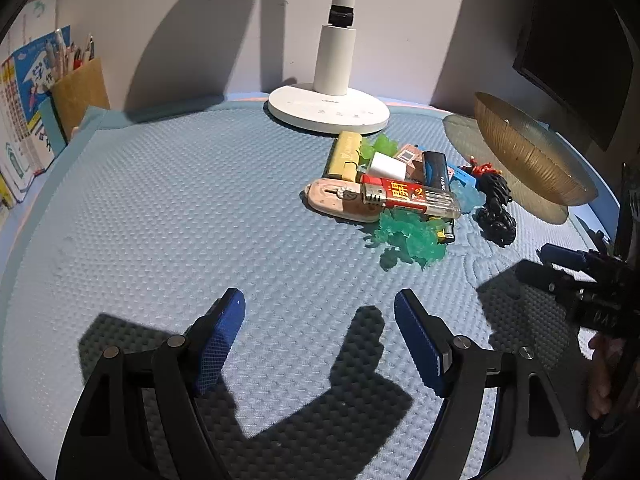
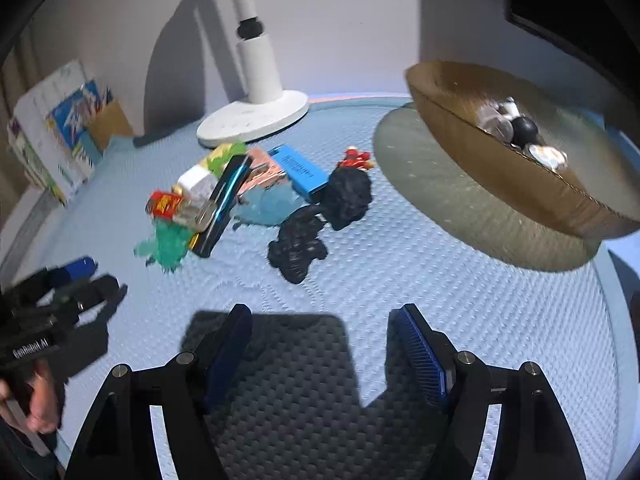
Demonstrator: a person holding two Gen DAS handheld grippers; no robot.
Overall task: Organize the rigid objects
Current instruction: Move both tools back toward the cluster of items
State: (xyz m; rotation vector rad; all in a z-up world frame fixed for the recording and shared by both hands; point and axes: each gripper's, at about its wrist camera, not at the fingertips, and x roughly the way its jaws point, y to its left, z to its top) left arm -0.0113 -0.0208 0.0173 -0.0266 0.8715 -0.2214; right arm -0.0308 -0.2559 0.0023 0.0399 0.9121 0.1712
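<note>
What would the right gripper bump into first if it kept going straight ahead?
Probably the black figure. The right gripper is open and empty over the blue mat, and that lumpy toy lies nearest ahead between its fingers. Depth is hard to judge in this blurred view.

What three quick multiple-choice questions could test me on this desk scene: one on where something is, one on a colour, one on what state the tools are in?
1. Where does the gold bowl sit relative to the pile?
A. left
B. right
C. on top

2. What colour is the lighter label?
A. red
B. purple
C. grey

3. What are the left tool and right tool doing?
A. both gripping
B. one gripping
C. both open, empty

Answers: 1 B, the bowl lies right of the clutter; 2 A, red wrap with print; 3 C, only mat shows between each pair of pads.
</note>
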